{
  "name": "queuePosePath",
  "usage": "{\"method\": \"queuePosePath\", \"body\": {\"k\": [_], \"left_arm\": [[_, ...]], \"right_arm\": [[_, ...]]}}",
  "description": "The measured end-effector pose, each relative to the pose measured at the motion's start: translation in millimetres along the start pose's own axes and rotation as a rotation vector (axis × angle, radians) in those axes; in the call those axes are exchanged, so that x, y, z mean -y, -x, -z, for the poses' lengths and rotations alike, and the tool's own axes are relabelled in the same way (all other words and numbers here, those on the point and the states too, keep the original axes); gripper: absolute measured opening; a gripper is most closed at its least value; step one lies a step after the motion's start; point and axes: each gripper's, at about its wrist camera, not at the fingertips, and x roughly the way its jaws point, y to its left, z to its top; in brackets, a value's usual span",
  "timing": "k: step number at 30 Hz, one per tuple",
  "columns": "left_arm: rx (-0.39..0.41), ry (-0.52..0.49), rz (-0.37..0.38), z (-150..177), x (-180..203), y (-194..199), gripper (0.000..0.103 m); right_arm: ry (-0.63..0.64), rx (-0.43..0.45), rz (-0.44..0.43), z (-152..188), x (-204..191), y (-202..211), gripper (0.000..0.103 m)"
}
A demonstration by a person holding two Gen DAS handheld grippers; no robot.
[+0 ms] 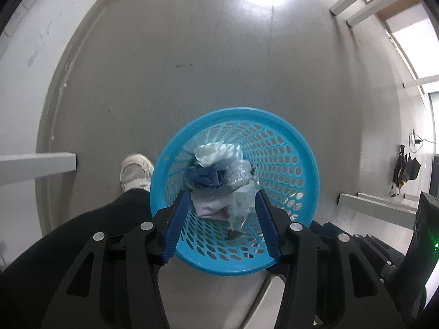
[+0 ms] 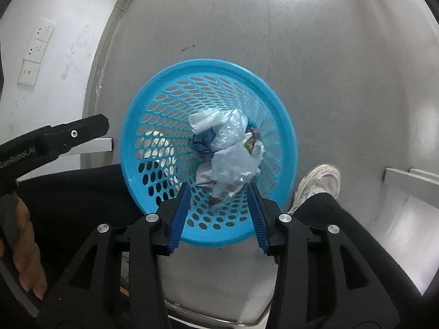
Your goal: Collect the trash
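we see a pale shoe (image 1: 136,172) just beside the blue basket (image 1: 296,142) on the grey floor (image 1: 192,54). crumpled trash (image 1: 219,175) lies in its bottom, below our left hand-held gripper (image 1: 222,201) and right hand-held gripper (image 2: 219,194), both parted and empty.

"GenRobot.AI" in pale letters on the left tool (image 2: 52,139); nothing else legible.
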Motion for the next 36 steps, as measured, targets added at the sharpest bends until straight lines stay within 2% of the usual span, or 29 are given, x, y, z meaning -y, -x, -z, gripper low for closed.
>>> {"method": "queuePosePath", "body": {"k": [4,8,11,13,16,21,24,27,32,34,36], "left_arm": [[0.014,-0.022,0.020,8.7,-2.6,11.1,0.050],[0.036,-0.083,0.023,25.3,0.5,24.9,0.051],[0.083,-0.133,0.023,38.0,4.2,40.9,0.052],[0.119,-0.157,0.029,46.5,4.1,52.0,0.054],[0.174,-0.178,0.049,62.9,0.6,71.1,0.054],[0.243,-0.225,0.086,89.4,-9.3,101.4,0.065],[0.257,-0.216,0.089,104.4,-16.6,114.4,0.066],[0.293,-0.232,0.088,125.6,-14.3,131.5,0.076],[0.328,-0.308,0.097,158.2,-5.2,147.6,0.090],[0.346,-0.324,0.105,165.0,-4.2,151.1,0.096],[0.362,-0.306,0.115,167.7,-7.6,152.8,0.097]], "right_arm": [[-0.031,0.044,0.010,9.8,7.9,22.6,0.047],[-0.028,0.086,0.046,23.8,8.6,44.5,0.048],[-0.029,0.115,0.044,35.0,7.3,60.3,0.049],[-0.029,0.144,0.038,44.8,5.9,72.9,0.056],[-0.012,0.186,0.036,61.7,1.6,94.2,0.058],[0.048,0.276,0.070,89.7,-9.9,128.1,0.067],[0.055,0.309,0.044,106.1,-10.7,145.1,0.070],[0.063,0.346,0.020,119.9,-12.3,161.3,0.074],[0.096,0.362,0.005,145.8,-19.1,179.3,0.086],[0.100,0.370,0.007,150.9,-20.2,183.0,0.094],[0.094,0.375,0.019,155.5,-20.1,185.2,0.094]]}}
